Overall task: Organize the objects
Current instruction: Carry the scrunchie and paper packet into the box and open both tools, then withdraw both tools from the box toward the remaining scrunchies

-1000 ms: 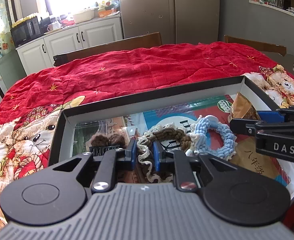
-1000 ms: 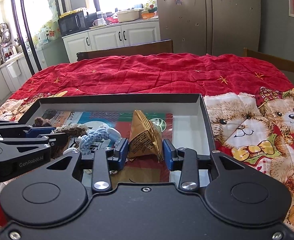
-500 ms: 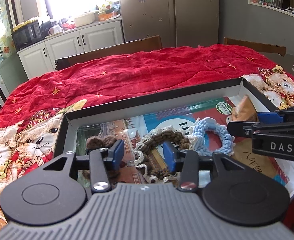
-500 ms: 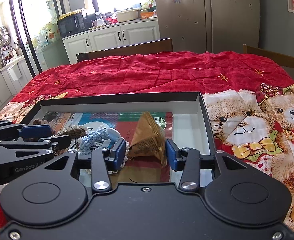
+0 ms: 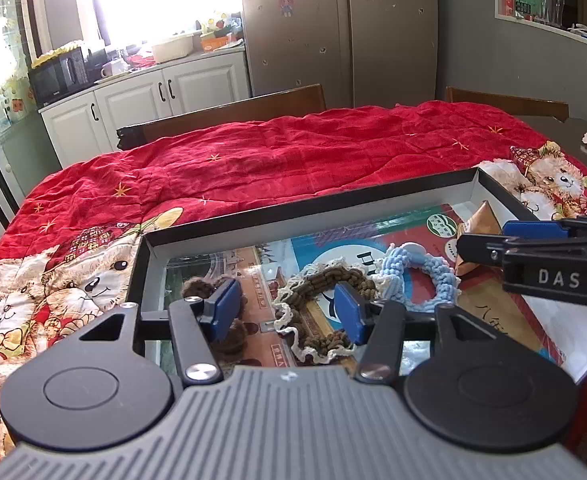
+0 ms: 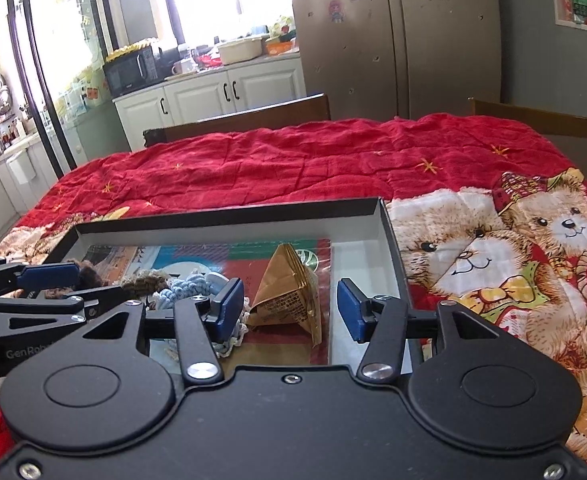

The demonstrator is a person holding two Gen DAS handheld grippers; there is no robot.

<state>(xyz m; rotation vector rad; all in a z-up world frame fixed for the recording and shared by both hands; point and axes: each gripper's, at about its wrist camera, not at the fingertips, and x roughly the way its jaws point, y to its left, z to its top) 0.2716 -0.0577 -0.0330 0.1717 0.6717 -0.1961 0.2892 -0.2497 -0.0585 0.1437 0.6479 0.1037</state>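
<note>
We see both grippers poised over the shallow black-rimmed box [image 5: 293, 210] on the red quilt. The brown crocheted ring with cream lace edging [image 5: 317, 308] lies in the box's near left part, between the blue pads of our left gripper [image 5: 285, 312]; its jaws are opening, gripping nothing. The tan pyramid-shaped paper packet [image 6: 289, 296] stands right of centre between our right gripper [image 6: 289, 310], also opening, pads clear.

Brown crochet ring [image 5: 317, 300], blue ring [image 5: 421, 276], tan pyramid packet [image 6: 289, 296], all in black tray [image 6: 229, 216]
</note>
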